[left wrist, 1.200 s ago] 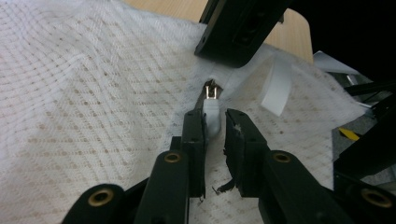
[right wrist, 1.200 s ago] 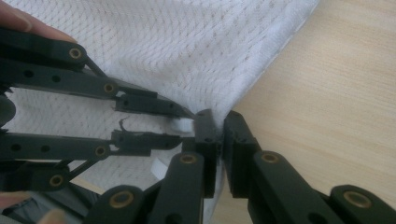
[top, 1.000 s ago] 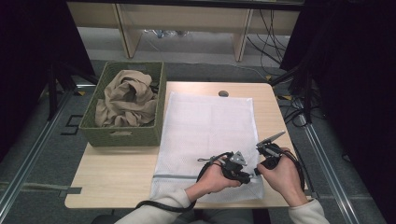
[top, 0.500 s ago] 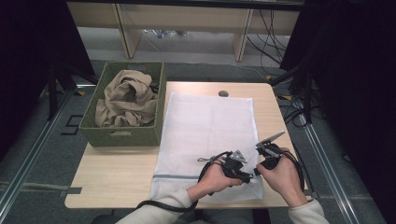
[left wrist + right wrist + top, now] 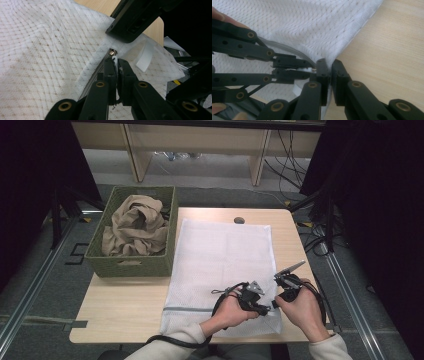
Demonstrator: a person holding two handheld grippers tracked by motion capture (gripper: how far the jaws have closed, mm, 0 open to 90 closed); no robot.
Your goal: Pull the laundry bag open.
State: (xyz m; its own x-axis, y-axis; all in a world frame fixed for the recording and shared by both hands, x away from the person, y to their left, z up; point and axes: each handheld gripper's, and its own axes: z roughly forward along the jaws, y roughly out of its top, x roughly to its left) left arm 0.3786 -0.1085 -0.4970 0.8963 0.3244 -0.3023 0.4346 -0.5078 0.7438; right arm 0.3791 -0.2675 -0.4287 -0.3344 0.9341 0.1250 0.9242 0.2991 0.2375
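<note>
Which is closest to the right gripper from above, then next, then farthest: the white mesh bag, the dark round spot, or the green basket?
1. White mesh bag, right under the right gripper.
2. Dark round spot, at the table's far edge.
3. Green basket, far left, holding tan cloth.

**Off to the side of the tongs**

1 green woven basket sits well away to the tongs' left, holding crumpled beige cloth. 1 small dark round disc lies on the wooden table, far beyond them
</note>
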